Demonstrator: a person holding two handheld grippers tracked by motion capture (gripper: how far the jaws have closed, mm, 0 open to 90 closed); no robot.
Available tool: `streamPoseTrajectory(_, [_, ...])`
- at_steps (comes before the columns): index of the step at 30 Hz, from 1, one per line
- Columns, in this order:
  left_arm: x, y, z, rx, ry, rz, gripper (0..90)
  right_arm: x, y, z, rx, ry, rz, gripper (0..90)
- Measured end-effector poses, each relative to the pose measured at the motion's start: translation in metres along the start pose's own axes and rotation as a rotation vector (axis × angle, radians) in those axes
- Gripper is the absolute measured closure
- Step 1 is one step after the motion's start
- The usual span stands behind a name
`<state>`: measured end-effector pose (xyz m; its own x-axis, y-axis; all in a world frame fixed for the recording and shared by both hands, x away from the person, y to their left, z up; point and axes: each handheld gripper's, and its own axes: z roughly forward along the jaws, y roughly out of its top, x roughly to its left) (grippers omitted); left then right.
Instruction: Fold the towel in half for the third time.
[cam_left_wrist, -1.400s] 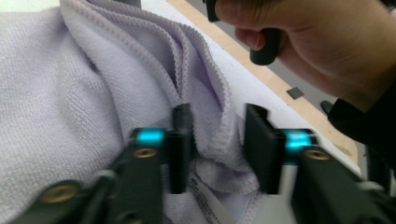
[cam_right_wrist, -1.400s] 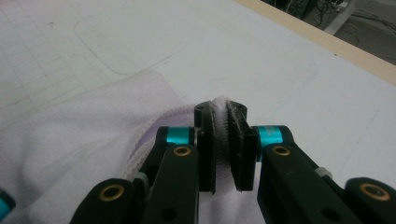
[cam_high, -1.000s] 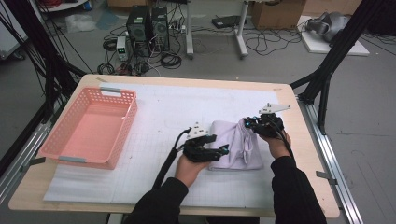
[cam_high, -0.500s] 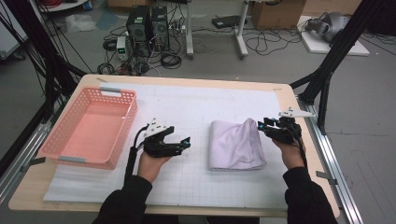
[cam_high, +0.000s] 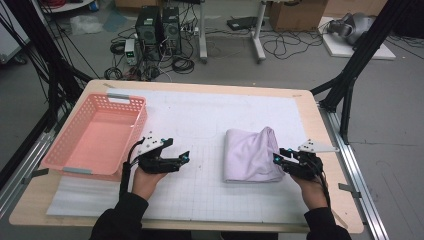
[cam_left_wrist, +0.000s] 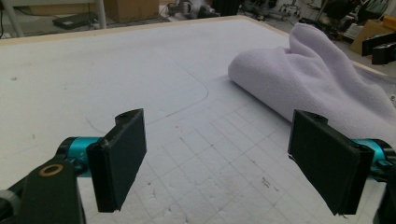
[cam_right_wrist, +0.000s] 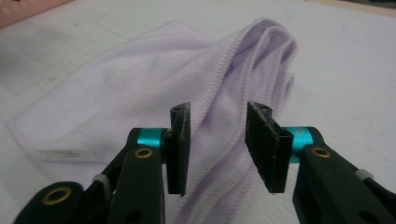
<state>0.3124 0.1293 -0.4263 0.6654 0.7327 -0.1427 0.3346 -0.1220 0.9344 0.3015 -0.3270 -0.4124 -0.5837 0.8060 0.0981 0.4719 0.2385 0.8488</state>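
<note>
A folded lavender towel (cam_high: 250, 155) lies on the white mat, right of centre, with one bunched ridge along its far right side. My right gripper (cam_high: 276, 159) sits at the towel's near right corner. In the right gripper view its jaws stand partly open (cam_right_wrist: 215, 140) over the towel's hemmed fold (cam_right_wrist: 140, 93), not clamping it. My left gripper (cam_high: 185, 156) hovers over bare mat between the basket and the towel. Its pads are wide apart (cam_left_wrist: 219, 163) with nothing between them, and the towel (cam_left_wrist: 322, 84) lies ahead to its right.
A pink plastic basket (cam_high: 75, 170) stands at the table's left side, close behind my left hand. The white gridded mat (cam_high: 200, 115) covers most of the wooden table. Black frame legs and cables lie beyond the far edge.
My left gripper has left the towel and moved left toward the basket. My right gripper has drawn back toward the person, to the towel's near right corner. The towel now lies free.
</note>
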Motion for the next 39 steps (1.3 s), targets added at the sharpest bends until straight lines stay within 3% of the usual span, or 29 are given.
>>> streamPoseTrajectory(4, [0.001, -0.003, -0.003, 0.009, 0.012, -0.006, 20.1, 0.008, -0.002, 0.005, 0.038, 0.049, -0.021, 57.4])
streamPoseTrajectory(9, [0.004, -0.006, -0.007, 0.013, 0.021, -0.02, 20.3, 0.016, -0.005, 0.018, 0.109, 0.058, -0.04, 62.2])
streamPoseTrajectory(12, [0.005, -0.006, -0.009, 0.01, 0.019, -0.03, 20.3, 0.019, -0.006, 0.021, 0.12, 0.054, -0.04, 67.0])
streamPoseTrajectory(16, [0.006, -0.006, -0.014, 0.02, 0.02, -0.023, 20.3, 0.019, -0.007, 0.022, 0.123, 0.081, -0.034, 84.9])
streamPoseTrajectory(21, [0.009, -0.009, -0.019, 0.023, 0.031, -0.038, 20.3, 0.02, -0.005, 0.018, 0.102, 0.078, -0.036, 86.5])
streamPoseTrajectory(27, [0.01, -0.01, -0.018, 0.024, 0.035, -0.048, 20.3, 0.015, -0.003, 0.003, 0.095, 0.032, -0.007, 86.7])
streamPoseTrajectory(29, [0.009, -0.011, -0.018, 0.024, 0.033, -0.052, 20.3, 0.015, -0.003, -0.002, 0.122, 0.005, 0.006, 86.7])
streamPoseTrajectory(35, [0.009, -0.011, -0.017, 0.03, 0.037, -0.05, 20.3, 0.024, -0.008, -0.011, 0.208, -0.079, -0.025, 86.8])
streamPoseTrajectory(39, [0.009, -0.011, -0.017, 0.03, 0.041, -0.052, 20.4, 0.024, -0.011, -0.015, 0.267, -0.131, -0.002, 86.7])
